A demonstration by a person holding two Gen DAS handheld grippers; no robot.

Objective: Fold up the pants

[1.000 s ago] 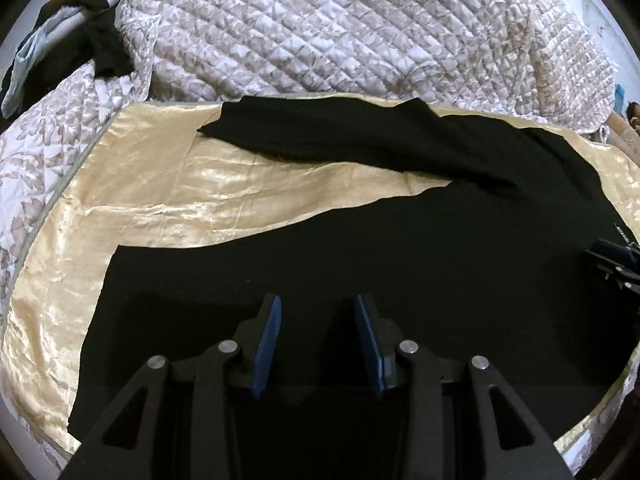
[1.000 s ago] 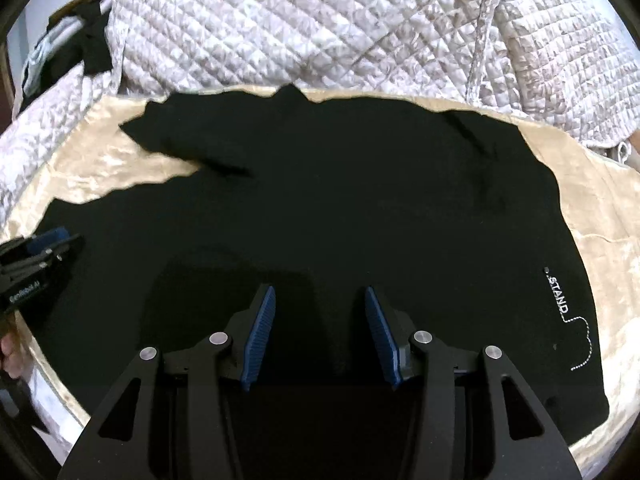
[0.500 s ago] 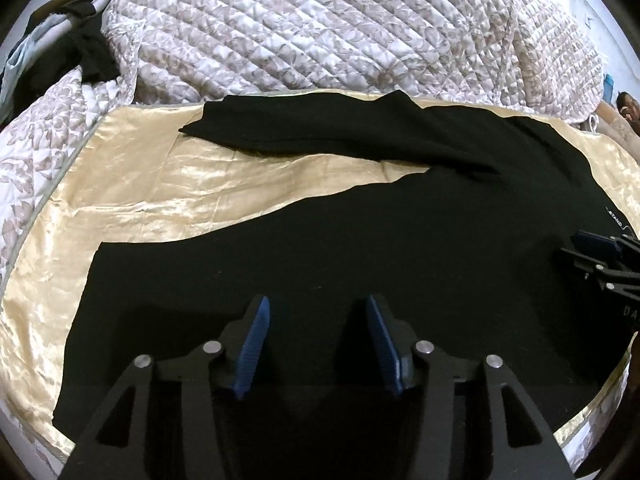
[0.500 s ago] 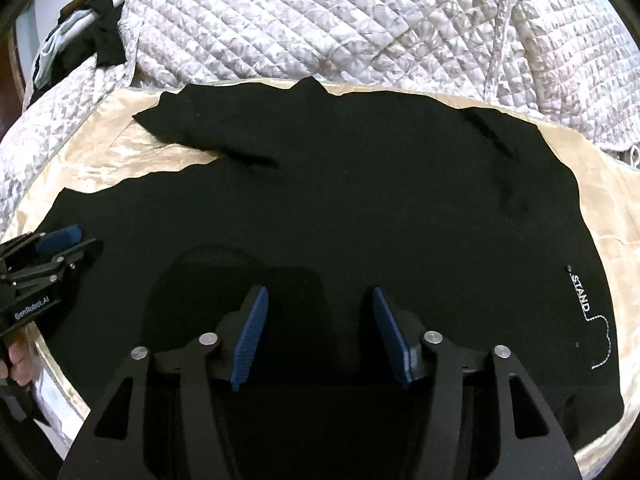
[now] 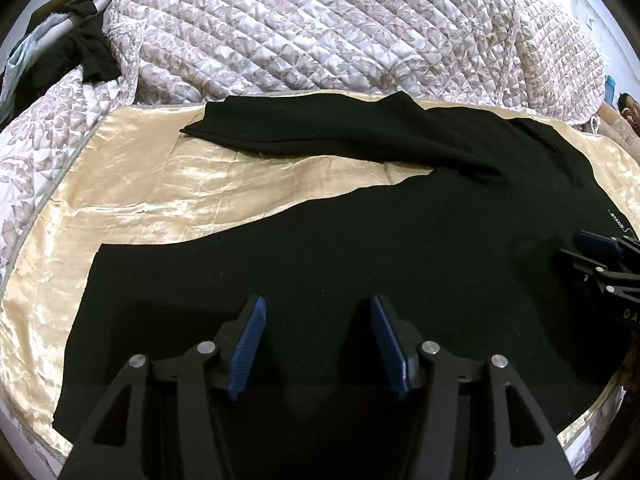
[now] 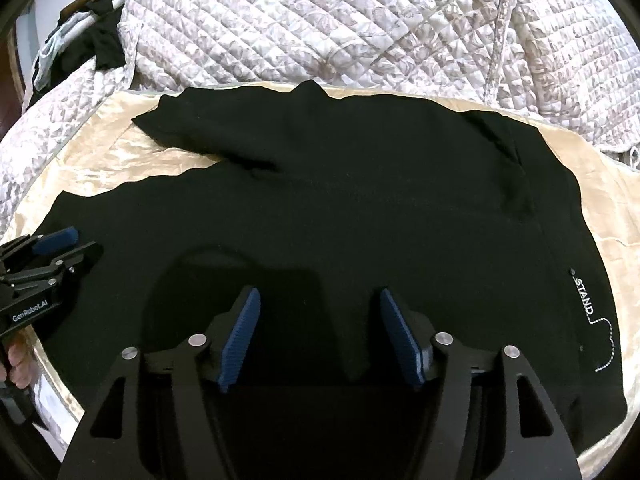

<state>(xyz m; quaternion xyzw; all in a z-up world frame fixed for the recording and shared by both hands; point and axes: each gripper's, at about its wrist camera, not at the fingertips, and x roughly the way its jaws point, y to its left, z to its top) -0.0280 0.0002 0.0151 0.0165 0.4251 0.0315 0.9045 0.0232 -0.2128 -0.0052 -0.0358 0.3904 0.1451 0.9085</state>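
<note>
Black pants (image 5: 360, 248) lie spread on a gold satin sheet (image 5: 132, 184), legs splayed; soft, limp, likely to slide. Left gripper (image 5: 318, 344) and right gripper (image 6: 320, 336) jaws are opening, empty. Best pinched at hem and waistband edges.

- We're in a home bedroom here, and the work surface is a bed.
- A quilted floral bedspread (image 5: 320, 28) piles up along the far side.
- A shiny gold satin sheet (image 5: 160, 184) covers the mattress up front.
- Loose clothes (image 6: 96, 40) are heaped in the far left corner, and a pale wall (image 5: 616, 20) shows at right.
</note>
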